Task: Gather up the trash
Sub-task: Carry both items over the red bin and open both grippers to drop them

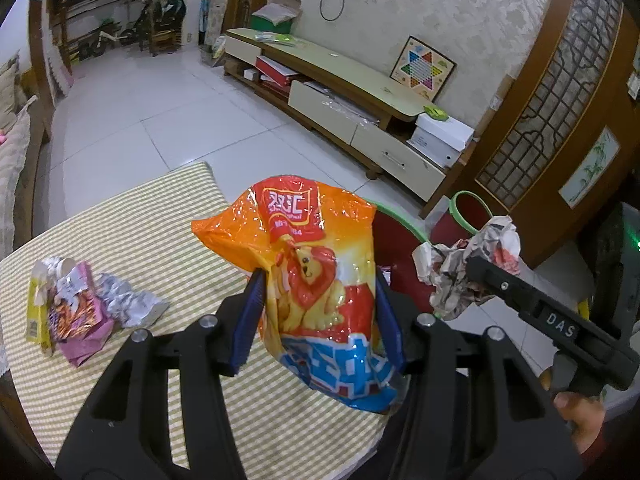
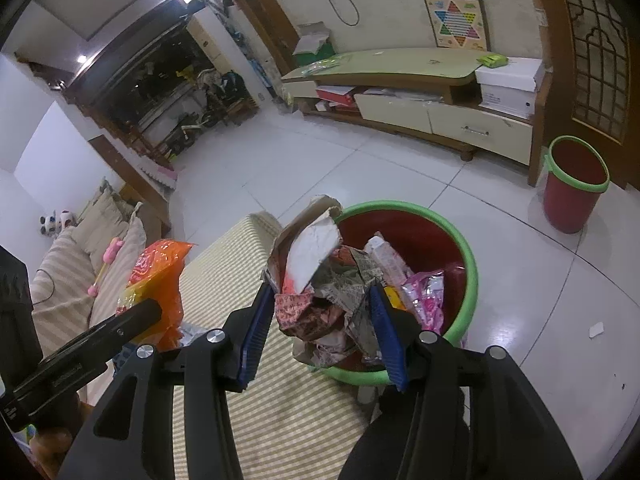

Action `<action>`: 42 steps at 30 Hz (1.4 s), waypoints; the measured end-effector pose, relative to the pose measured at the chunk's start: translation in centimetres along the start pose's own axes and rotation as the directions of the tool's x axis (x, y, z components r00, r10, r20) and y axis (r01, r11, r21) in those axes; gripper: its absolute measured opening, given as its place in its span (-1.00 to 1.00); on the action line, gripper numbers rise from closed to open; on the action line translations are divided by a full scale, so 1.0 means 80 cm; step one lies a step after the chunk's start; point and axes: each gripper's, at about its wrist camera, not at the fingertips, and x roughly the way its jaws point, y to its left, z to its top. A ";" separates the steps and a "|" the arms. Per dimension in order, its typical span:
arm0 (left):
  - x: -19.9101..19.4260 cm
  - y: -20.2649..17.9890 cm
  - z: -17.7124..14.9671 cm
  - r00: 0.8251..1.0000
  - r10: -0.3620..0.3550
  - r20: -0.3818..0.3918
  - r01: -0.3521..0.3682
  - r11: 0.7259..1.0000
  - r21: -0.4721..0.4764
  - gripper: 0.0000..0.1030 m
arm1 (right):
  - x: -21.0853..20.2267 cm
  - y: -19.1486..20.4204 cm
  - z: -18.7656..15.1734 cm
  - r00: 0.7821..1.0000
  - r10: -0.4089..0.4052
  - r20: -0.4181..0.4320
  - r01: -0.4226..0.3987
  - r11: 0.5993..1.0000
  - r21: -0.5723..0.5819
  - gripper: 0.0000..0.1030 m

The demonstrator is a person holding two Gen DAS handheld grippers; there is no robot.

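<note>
My left gripper [image 1: 318, 284] is shut on an orange snack bag [image 1: 320, 264] with a lion on it, held above the striped table's right edge; the bag also shows in the right wrist view [image 2: 160, 280]. My right gripper [image 2: 320, 304] is shut on a crumpled newspaper wad [image 2: 320, 292], held at the near rim of a red bin with a green rim [image 2: 472, 264]. The bin holds several wrappers [image 2: 424, 292]. In the left wrist view the wad [image 1: 468, 264] hangs to the right of the bag, and the bin [image 1: 404, 228] is mostly hidden behind the bag.
Several wrappers [image 1: 80, 304] lie on the striped tablecloth [image 1: 140, 220] at the left. A second red bin [image 2: 576, 184] stands on the tiled floor by the TV cabinet [image 2: 420, 92]. A sofa [image 2: 80, 256] runs along the left.
</note>
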 end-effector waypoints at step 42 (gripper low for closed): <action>0.099 -0.042 0.031 0.993 -0.036 -0.110 0.040 0.999 0.036 -0.03 | 0.048 -0.032 0.015 0.998 -0.049 -0.038 0.049 0.999 0.009 -0.05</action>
